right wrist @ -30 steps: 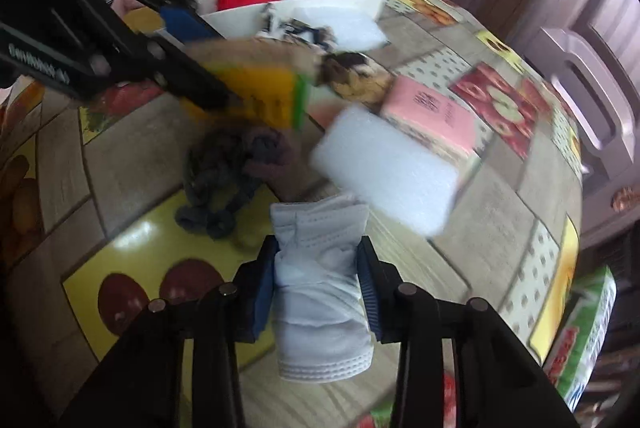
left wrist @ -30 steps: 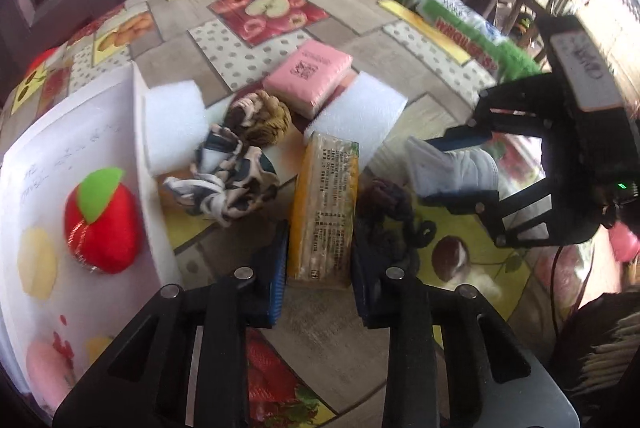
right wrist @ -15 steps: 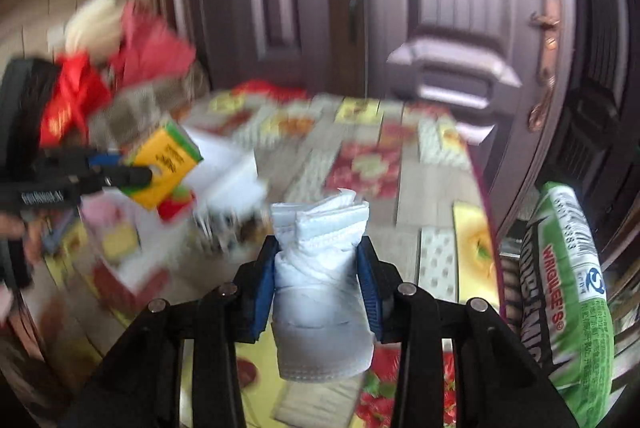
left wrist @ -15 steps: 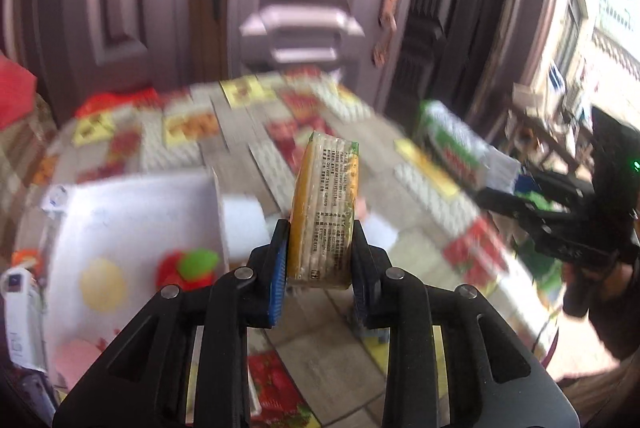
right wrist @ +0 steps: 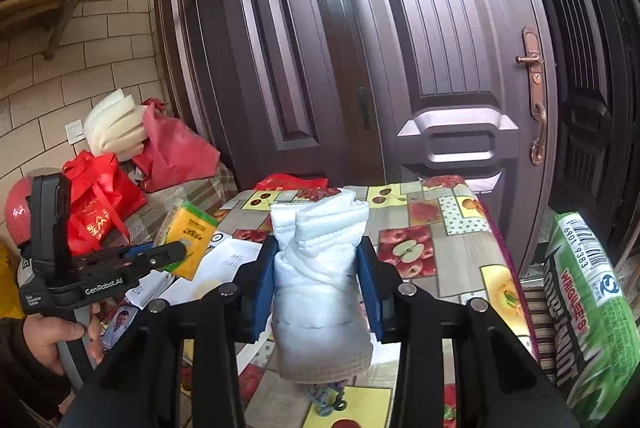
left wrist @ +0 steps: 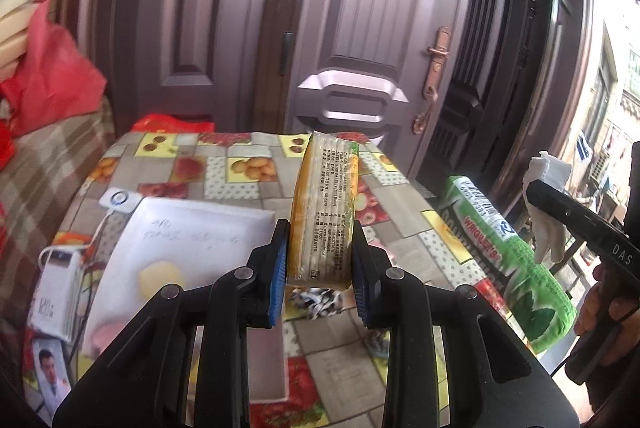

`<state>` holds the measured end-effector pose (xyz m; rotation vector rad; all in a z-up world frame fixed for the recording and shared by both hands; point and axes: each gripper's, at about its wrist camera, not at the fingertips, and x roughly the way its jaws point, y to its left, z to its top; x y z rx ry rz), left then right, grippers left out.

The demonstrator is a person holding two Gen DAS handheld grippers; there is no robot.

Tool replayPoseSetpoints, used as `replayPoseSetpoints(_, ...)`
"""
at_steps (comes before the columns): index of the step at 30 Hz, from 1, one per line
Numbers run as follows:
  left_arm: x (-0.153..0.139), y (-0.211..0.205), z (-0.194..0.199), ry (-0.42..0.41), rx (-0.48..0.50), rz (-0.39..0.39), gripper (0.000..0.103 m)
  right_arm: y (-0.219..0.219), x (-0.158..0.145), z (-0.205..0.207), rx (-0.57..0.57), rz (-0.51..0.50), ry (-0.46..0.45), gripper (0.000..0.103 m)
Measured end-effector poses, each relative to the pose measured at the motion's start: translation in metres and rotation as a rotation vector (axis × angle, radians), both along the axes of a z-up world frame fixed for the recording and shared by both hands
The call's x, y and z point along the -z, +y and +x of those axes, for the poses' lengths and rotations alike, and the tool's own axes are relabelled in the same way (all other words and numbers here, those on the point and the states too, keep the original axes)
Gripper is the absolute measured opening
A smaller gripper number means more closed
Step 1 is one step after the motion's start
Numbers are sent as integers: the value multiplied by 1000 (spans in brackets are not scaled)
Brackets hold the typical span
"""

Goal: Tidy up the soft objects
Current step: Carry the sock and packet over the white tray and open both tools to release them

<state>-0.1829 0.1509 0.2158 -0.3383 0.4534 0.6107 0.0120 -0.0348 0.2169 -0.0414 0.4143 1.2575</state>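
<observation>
The yellow packet (left wrist: 324,212) stands on edge, pinched between the blue pads of the left gripper (left wrist: 320,268), whose jaws press its 2 flat sides; it hangs above the worktop (left wrist: 240,168), in front of the purple door (left wrist: 360,8). In the right wrist view the same packet (right wrist: 188,240) shows at 9 o'clock, yellow face toward the camera. The right gripper (right wrist: 318,288) has its jaws closed on a folded white cloth (right wrist: 320,268), which sticks up past the pads and sags below them, also clear of the fruit-patterned worktop. From the left wrist view this cloth (left wrist: 548,180) sits at 3 o'clock. Below the packet, at 8 o'clock, lies a white tray (left wrist: 180,240). A green Wrigley's bag (left wrist: 516,260) lies off the worktop's edge at 4 o'clock. A white power bank (left wrist: 56,292) rests just beside the tray at 9 o'clock
</observation>
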Motion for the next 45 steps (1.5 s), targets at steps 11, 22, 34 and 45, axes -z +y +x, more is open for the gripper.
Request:
replayPoseSetpoints(11, 1, 1, -59, -19, -76, -12, 27, 14, -5, -36, -59, 5, -4, 38)
replayPoseSetpoints(22, -6, 12, -91, -43, -88, -2, 27, 37, -16, -62, -88, 11, -35, 38)
replayPoseSetpoints(34, -10, 35, -106, -48, -63, 16, 27, 69, -37, -81, -94, 56, -69, 38)
replayPoseSetpoints(45, -57, 84, -103, -46, -69, 124, 27, 105, -53, -98, -110, 96, -53, 38)
